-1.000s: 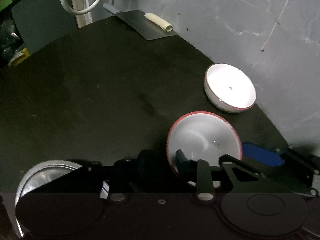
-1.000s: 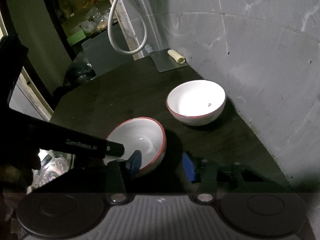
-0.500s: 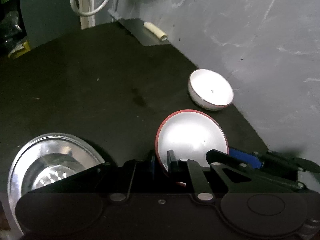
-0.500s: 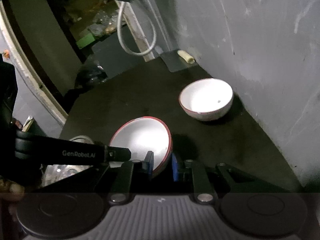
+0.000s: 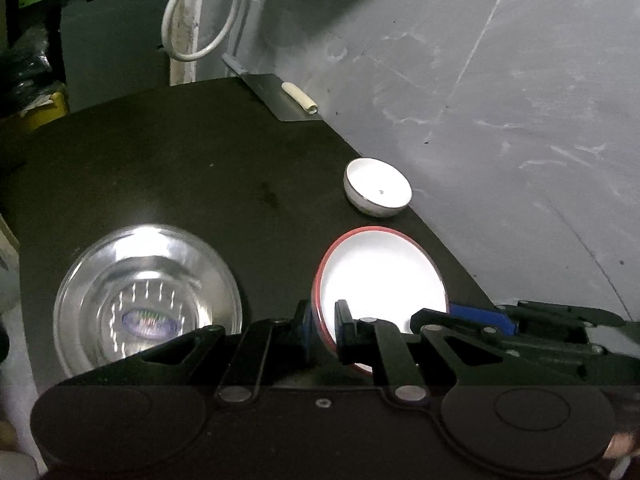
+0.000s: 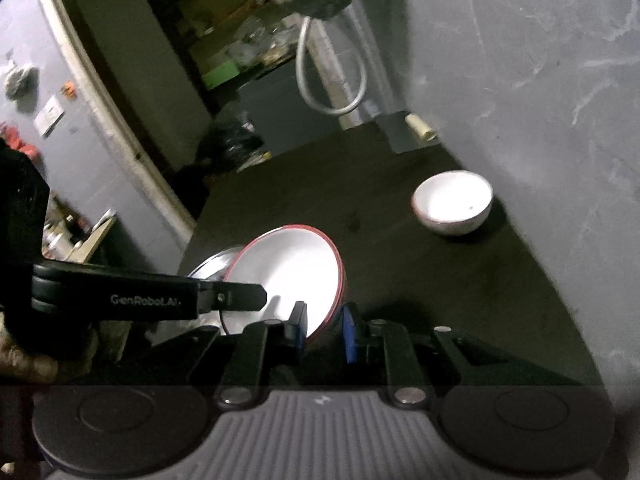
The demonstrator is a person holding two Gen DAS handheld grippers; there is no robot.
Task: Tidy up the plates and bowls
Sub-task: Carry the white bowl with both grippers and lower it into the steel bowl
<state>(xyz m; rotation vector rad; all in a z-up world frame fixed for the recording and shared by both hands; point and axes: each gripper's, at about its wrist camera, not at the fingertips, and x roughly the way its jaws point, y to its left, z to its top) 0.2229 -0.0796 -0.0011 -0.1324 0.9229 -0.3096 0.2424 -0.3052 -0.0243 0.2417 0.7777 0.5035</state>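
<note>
Both tools pinch the red-rimmed bowl (image 5: pixel 384 276): left tool (image 5: pixel 323 330) on its left rim, right tool (image 6: pixel 324 328) on its right rim, above the worktop (image 5: pixel 160 168). The bowl is empty, like the white bowl (image 5: pixel 378 192) and steel bowl (image 5: pixel 148 296).

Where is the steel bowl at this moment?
In the left wrist view, the steel bowl sits on the dark table at lower left, left of the red-rimmed bowl held by both claws.

Left wrist view: looks steeply down past its jaws onto the dark tabletop (image 5: pixel 168 168), close range. Right wrist view: shallower tilt, faces along the tabletop toward the grey wall (image 6: pixel 540 80). Shared: red-rimmed bowl (image 5: pixel 380 276) at both jaws, far bowl (image 6: pixel 452 202) beyond them.
</note>
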